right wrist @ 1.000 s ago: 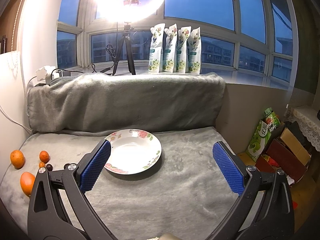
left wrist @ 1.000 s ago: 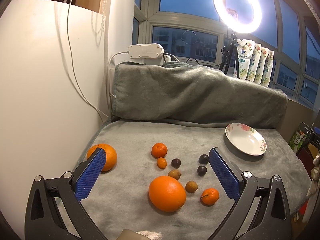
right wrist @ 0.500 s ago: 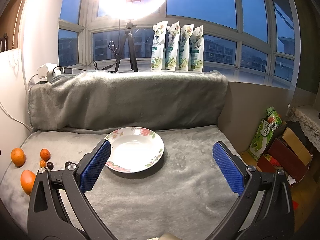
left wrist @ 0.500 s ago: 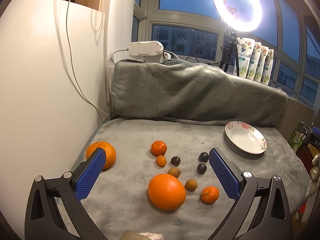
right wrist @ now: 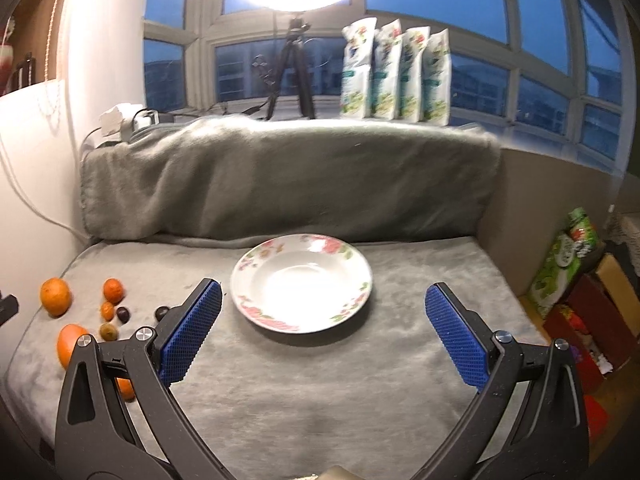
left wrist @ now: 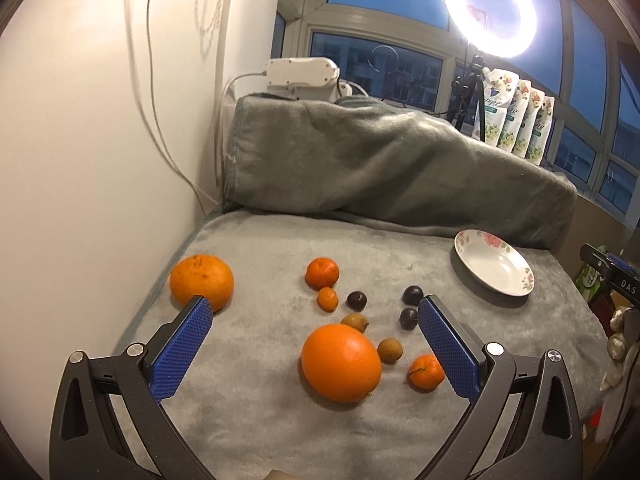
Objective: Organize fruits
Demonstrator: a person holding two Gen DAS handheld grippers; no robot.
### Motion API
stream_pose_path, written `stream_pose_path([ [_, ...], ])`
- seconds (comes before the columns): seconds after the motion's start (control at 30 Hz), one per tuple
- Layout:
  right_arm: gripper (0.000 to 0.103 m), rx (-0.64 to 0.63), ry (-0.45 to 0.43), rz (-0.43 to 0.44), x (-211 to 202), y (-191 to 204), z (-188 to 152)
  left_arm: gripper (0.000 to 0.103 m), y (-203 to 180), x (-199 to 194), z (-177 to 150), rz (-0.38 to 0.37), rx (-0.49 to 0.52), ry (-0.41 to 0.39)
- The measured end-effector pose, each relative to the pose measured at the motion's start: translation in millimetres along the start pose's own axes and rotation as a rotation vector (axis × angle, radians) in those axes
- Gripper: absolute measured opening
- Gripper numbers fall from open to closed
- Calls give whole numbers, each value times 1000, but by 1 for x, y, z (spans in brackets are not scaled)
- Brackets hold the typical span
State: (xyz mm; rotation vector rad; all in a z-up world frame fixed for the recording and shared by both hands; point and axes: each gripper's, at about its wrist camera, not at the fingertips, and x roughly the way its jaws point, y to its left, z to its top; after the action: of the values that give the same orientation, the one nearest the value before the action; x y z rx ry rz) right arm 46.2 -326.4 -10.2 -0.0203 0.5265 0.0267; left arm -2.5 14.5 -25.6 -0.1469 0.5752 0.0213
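Note:
Fruit lies on a grey blanket (left wrist: 260, 412). A big orange (left wrist: 341, 361) sits between the fingers of my open, empty left gripper (left wrist: 314, 334). Another big orange (left wrist: 201, 282) is at the left by the wall. Three small tangerines (left wrist: 322, 273) (left wrist: 327, 298) (left wrist: 426, 371), dark plums (left wrist: 413, 294) and brown longans (left wrist: 389, 350) lie around. An empty white flowered plate (left wrist: 494, 267) is at the right; in the right wrist view the plate (right wrist: 256, 276) lies just ahead of my open, empty right gripper (right wrist: 320, 320).
A white wall with a cable (left wrist: 80, 160) bounds the left side. A folded grey blanket (right wrist: 280, 180) rises behind. A ring light (left wrist: 494, 0) and pouches (right wrist: 394, 72) stand on the sill. Boxes and bags (right wrist: 580, 280) sit beyond the right edge.
Both grippers have moved forward and tilted a little; the fruit and the plate look closer. Nothing was picked up.

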Motion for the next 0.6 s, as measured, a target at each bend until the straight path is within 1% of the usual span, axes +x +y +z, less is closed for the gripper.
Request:
stream_pose_path([
  [0.2,103,-11,53,106,18,12,1,102,10,5,-11,-15,-32,39],
  [0.27,103,-9,70,144,21,15,1,99,13,6,-14,-17,-42,51],
  [0.43,103,0,126,230,37,24,-1,96,21,12,-20,-37,-74,81],
  [0.6,103,7,178,288,51,34,-4,92,23,16,-26,-59,-91,104],
])
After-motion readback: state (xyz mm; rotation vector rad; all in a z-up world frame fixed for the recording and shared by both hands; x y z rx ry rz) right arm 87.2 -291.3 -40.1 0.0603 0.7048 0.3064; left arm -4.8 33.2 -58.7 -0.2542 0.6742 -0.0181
